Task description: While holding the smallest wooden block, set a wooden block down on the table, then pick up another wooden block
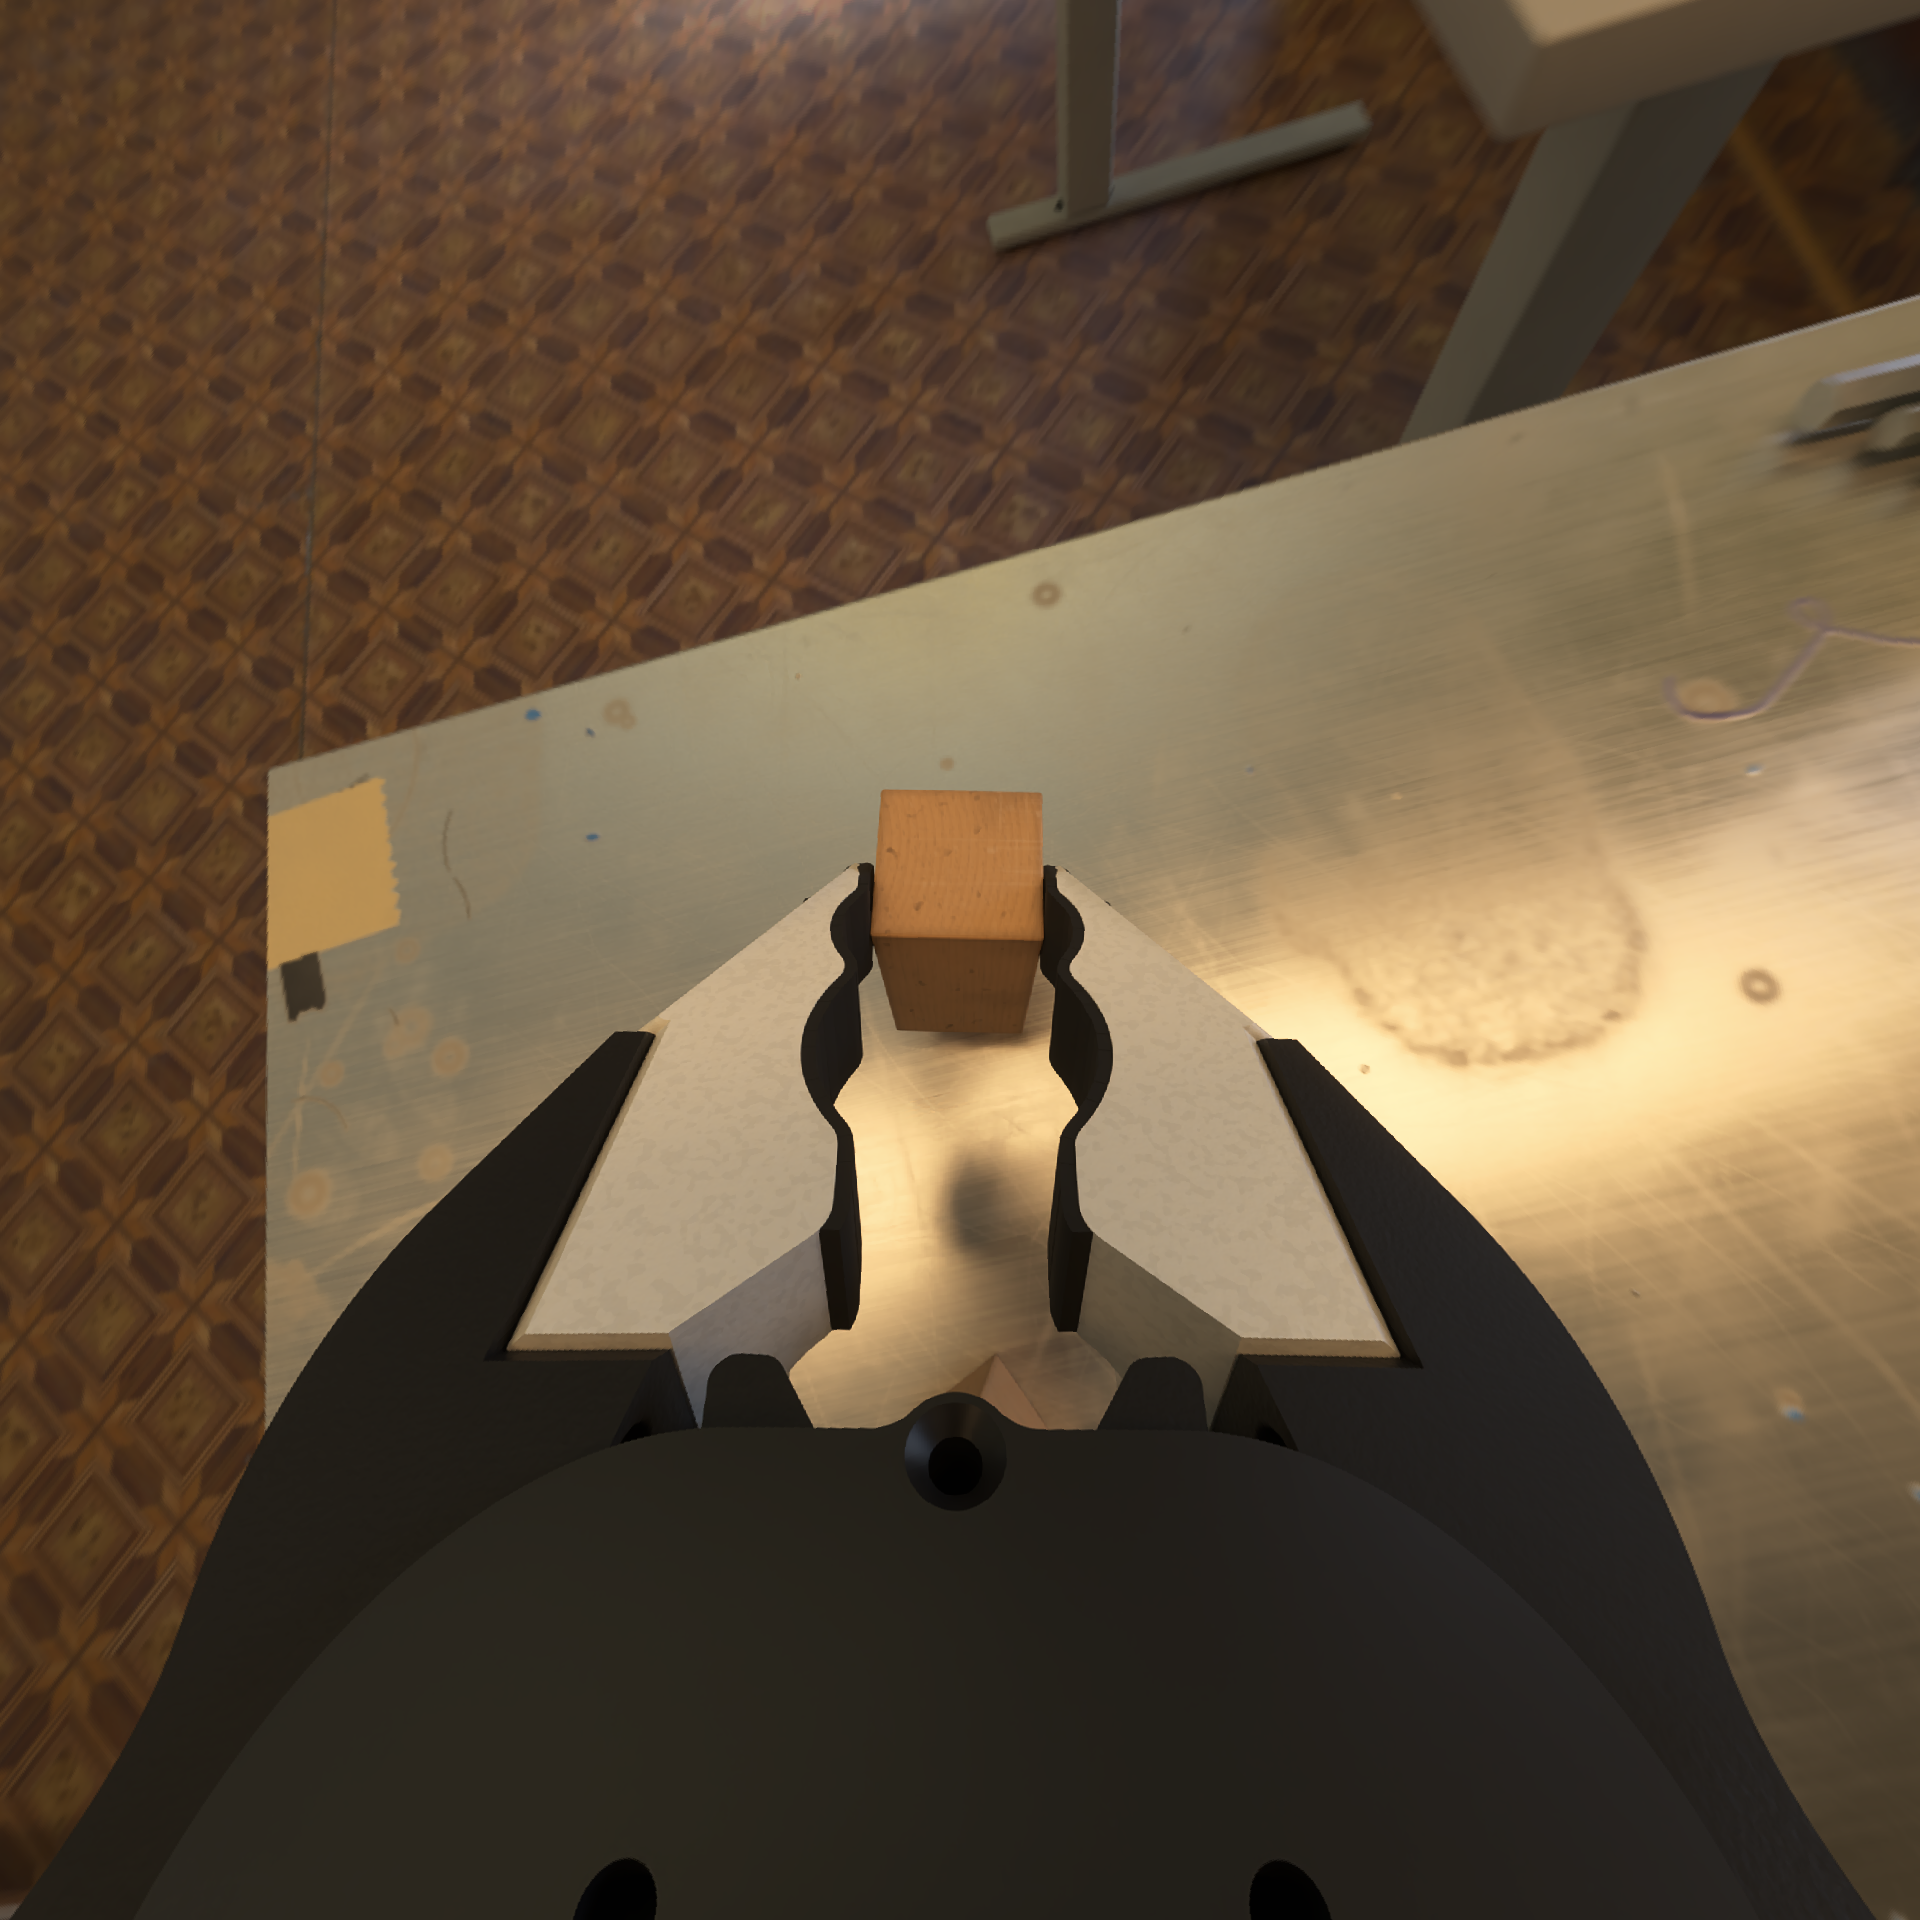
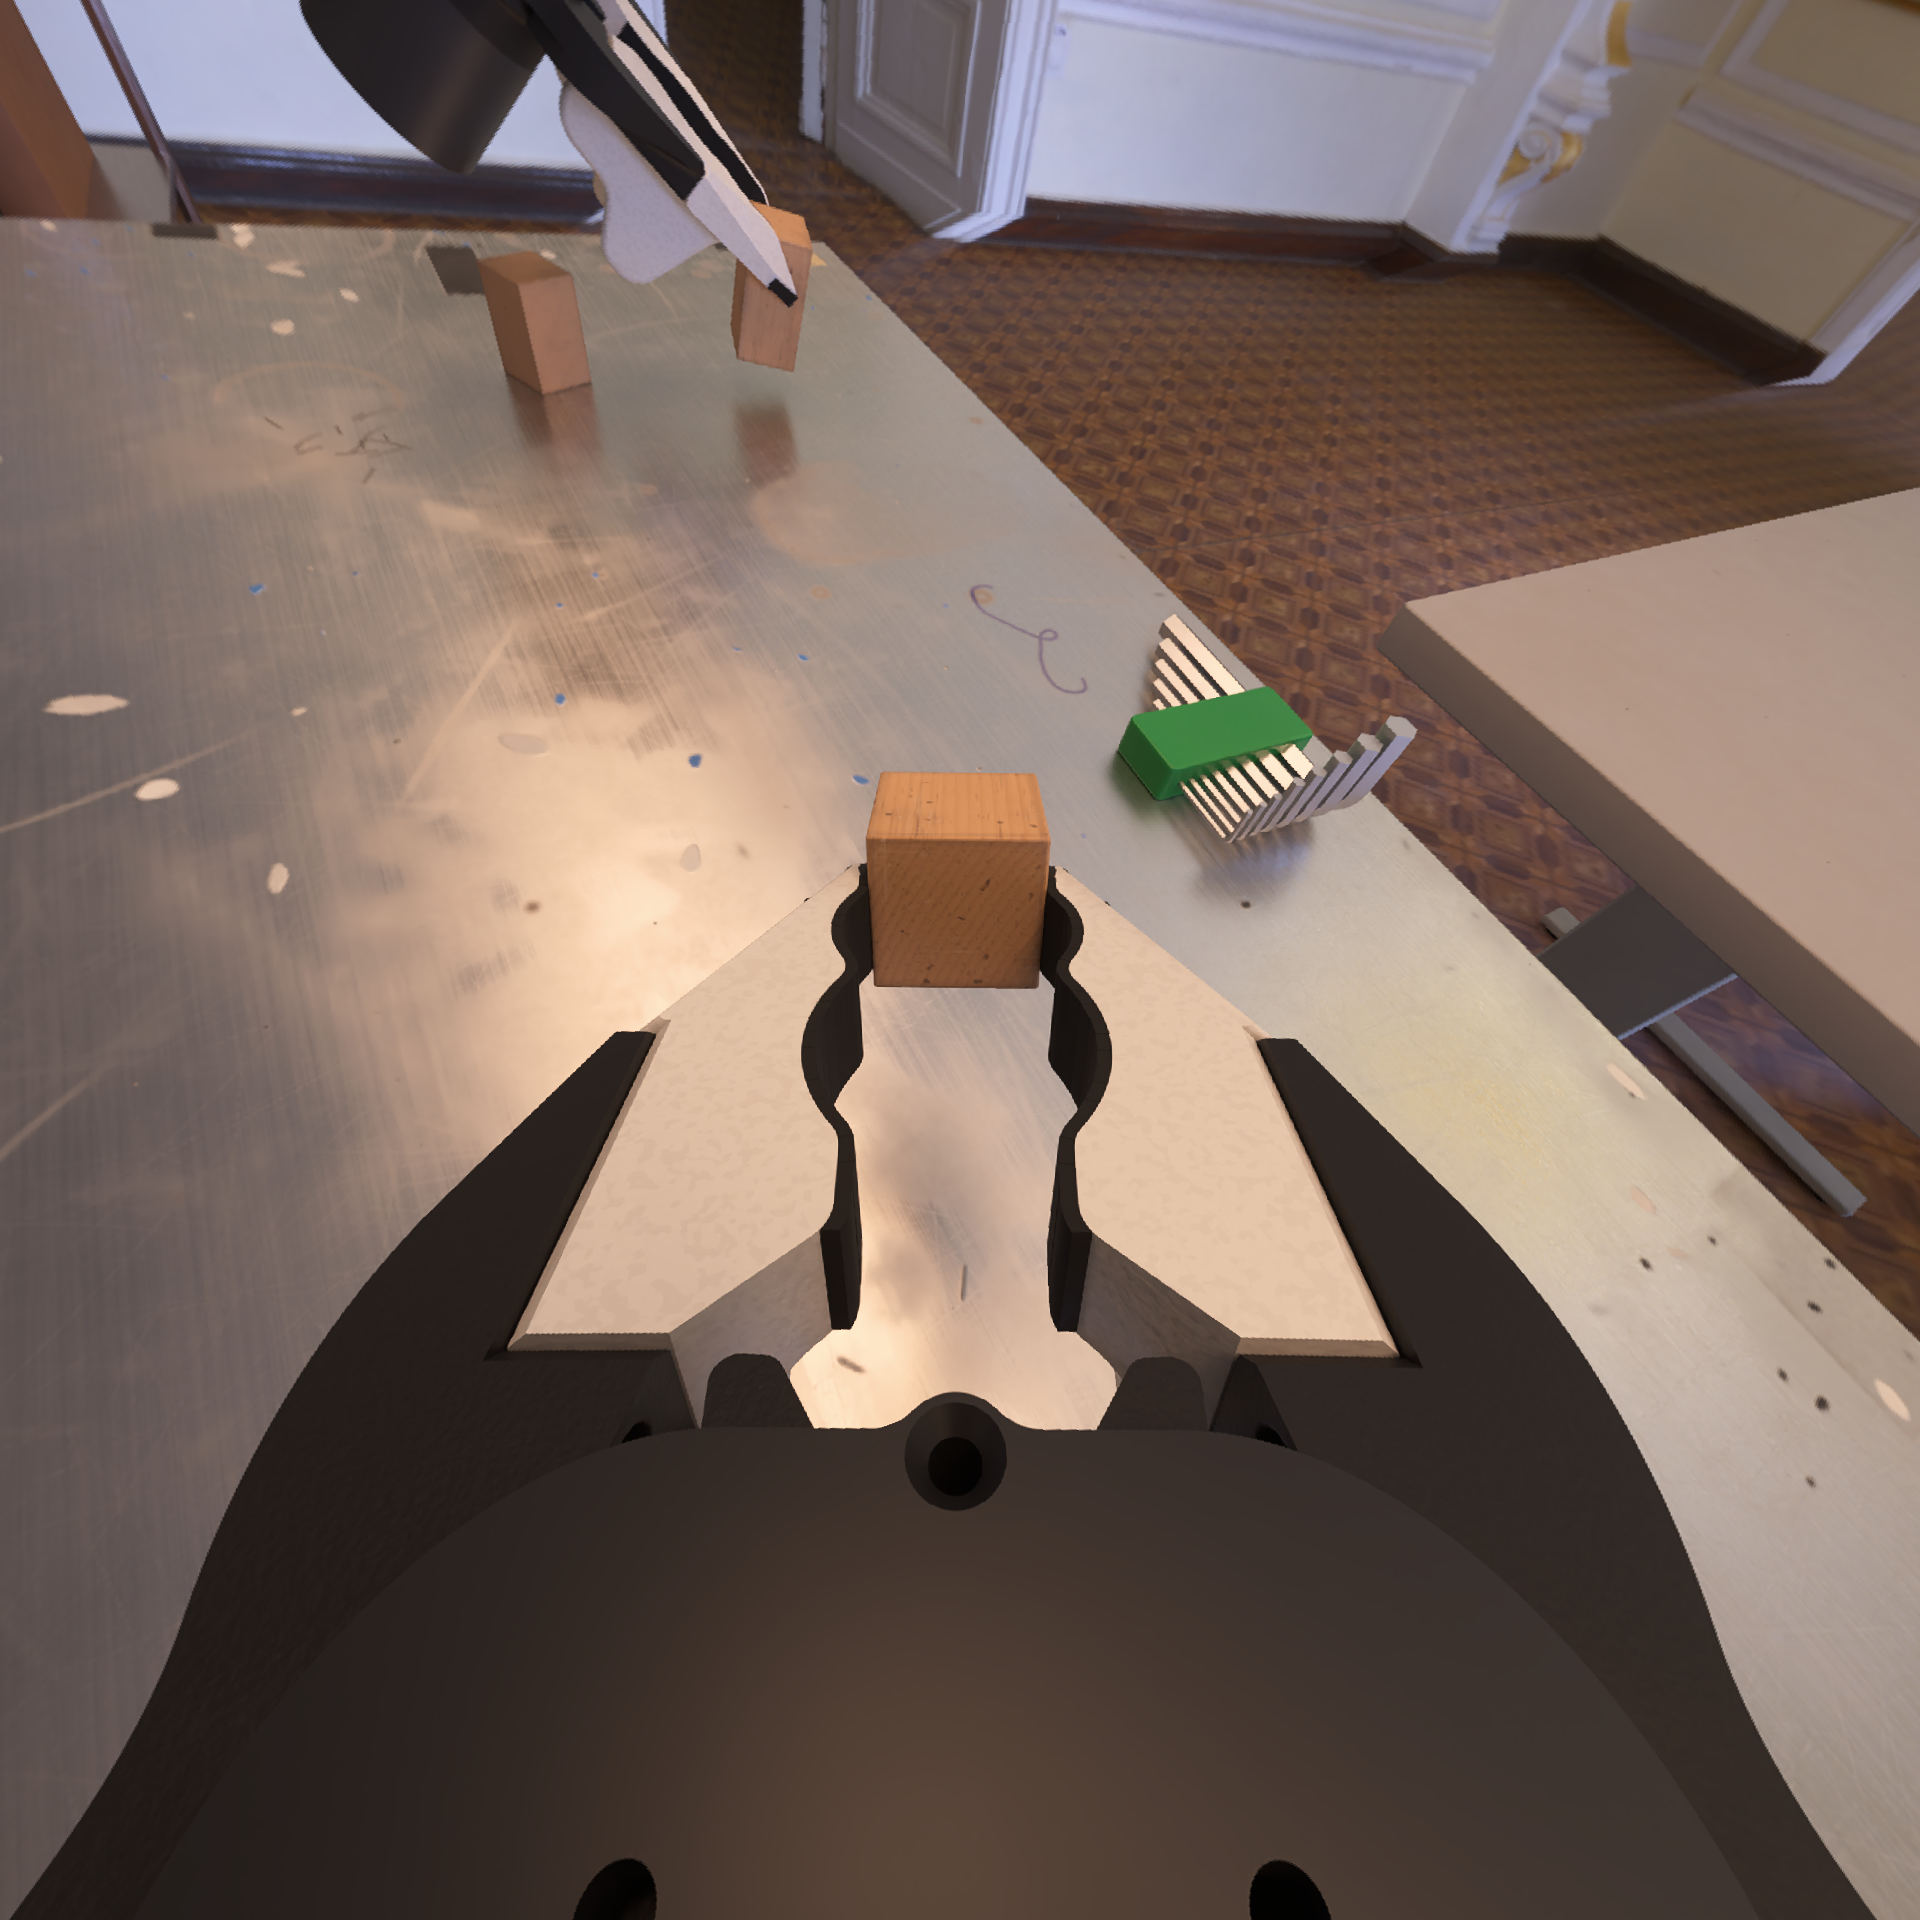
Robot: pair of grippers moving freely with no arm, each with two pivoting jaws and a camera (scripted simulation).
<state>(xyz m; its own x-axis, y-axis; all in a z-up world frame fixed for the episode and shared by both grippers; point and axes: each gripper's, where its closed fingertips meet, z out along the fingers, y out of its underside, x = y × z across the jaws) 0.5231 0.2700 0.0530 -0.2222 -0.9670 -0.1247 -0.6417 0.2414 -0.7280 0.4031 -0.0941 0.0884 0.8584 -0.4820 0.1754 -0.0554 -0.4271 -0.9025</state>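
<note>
My left gripper (image 1: 958, 920) is shut on a tall wooden block (image 1: 958, 894) and holds it a little above the metal table (image 1: 1351, 748), near the table's corner. The right wrist view shows that gripper (image 2: 774, 278) and its block (image 2: 767, 338) at the far end. My right gripper (image 2: 956, 914) is shut on a small wooden cube (image 2: 956, 894), the smallest block, above the table (image 2: 416, 727). A third, tall wooden block (image 2: 535, 322) stands upright on the table, just left of the left gripper's block and apart from it.
A green-handled set of metal keys (image 2: 1216, 743) lies near the table's right edge. A second, beige table (image 2: 1714, 727) stands beyond the gap of patterned floor. A yellow tape patch (image 1: 332, 862) marks the corner by the left gripper.
</note>
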